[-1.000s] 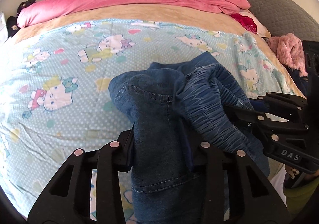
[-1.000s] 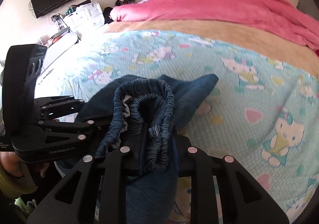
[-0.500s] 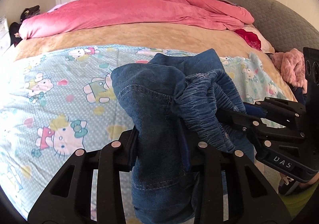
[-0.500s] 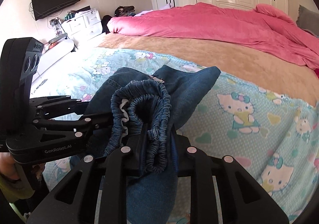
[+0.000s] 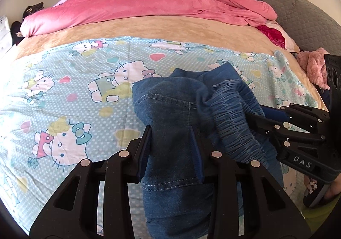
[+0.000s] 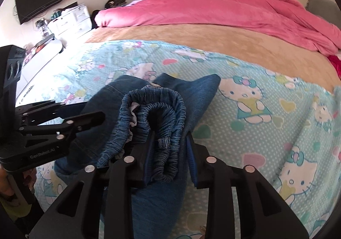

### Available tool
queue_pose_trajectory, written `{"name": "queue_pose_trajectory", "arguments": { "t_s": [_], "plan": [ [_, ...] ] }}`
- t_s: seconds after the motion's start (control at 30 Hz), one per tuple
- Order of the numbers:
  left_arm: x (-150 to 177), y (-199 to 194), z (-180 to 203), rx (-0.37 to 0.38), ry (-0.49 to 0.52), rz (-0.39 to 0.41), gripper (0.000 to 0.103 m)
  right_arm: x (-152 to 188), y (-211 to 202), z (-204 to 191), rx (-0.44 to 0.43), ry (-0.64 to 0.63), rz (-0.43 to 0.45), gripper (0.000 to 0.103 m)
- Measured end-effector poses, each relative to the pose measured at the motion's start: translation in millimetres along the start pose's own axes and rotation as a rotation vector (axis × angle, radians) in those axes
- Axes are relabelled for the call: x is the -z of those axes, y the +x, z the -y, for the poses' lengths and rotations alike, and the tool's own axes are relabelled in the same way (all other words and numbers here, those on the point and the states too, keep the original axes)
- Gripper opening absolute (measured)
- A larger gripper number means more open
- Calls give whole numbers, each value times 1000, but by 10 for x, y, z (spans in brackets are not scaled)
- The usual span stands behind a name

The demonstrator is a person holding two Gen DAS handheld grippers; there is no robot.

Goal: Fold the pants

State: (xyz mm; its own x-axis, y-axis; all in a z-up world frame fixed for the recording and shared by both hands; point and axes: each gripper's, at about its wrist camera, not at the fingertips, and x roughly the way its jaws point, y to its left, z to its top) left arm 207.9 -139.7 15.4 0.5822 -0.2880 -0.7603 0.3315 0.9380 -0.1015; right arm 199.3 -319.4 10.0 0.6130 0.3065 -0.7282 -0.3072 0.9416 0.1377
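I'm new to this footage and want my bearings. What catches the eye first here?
A bunched pair of blue jeans hangs in the foreground, with the left gripper shut on the denim and the right gripper around the elastic waistband, its fingers just opened a little. Beneath lies a cartoon-cat sheet, and a pink duvet is heaped across the far side of the bed.

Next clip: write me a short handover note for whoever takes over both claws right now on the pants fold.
Left claw: shut on the denim pants, gripping a seamed fold.
Right claw: its jaws have just been opening; the elastic waistband sits between the pads, with a gap showing on one side.
The pants hang bunched between both claws above the cartoon-cat sheet on the bed.
Done: pants picked up. Left: spread them on the sheet, then fold; no neat fold is visible yet.
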Motion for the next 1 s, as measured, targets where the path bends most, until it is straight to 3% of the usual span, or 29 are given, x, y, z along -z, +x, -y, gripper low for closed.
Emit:
{"name": "queue_pose_trajectory", "arguments": {
  "t_s": [0.17, 0.3, 0.63, 0.67, 0.7, 0.83, 0.9, 1.0],
  "plan": [
    [36, 28, -2, -10, 4, -7, 34, 67, 45, 103, 39, 26, -26, 41],
    [75, 50, -25, -12, -4, -17, 39, 101, 127, 167, 47, 54, -71, 42],
    [108, 9, -67, -22, -9, -21, 53, 78, 81, 133, 59, 59, -70, 42],
    [108, 0, -70, -22, -9, -20, 55, 79, 69, 134, 63, 62, -69, 47],
    [111, -16, -72, -25, -9, -17, 57, 79, 49, 140, 81, 65, -62, 59],
    [108, -61, -86, -27, -15, -9, 62, 68, -27, 193, 81, 94, -39, 69],
    [103, -83, -98, -27, -19, -4, 67, 67, -79, 221, 79, 111, -19, 82],
    [92, -113, -118, -26, -25, 1, 74, 52, -152, 239, 86, 124, 0, 90]
  ]
}}
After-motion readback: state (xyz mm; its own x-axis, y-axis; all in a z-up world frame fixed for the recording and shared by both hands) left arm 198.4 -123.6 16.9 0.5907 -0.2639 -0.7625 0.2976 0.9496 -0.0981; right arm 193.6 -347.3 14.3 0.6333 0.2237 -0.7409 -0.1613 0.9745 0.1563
